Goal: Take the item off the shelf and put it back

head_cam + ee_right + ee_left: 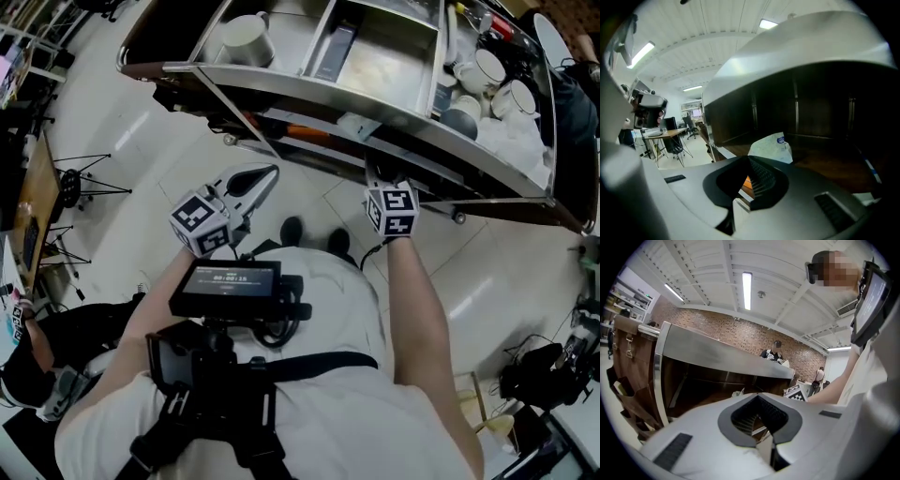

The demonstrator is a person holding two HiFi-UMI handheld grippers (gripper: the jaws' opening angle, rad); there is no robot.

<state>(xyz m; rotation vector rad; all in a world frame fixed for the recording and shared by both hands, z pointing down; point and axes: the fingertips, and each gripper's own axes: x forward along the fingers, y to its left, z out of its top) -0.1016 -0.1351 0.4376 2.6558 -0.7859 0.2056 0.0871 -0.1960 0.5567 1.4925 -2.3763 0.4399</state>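
White bag (771, 146) sits on the shelf (820, 161) just beyond the right gripper (749, 159). It and the left gripper (757, 397) are closed, empty. Bag either untouched or already returned.

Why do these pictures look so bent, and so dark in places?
Head view: the wide lens bows the steel shelf, and the floor shows glare. Left gripper view: a black round border, a bright ceiling lamp. Right gripper view: the shelf's inside is in deep shadow; only the white bag stands out.
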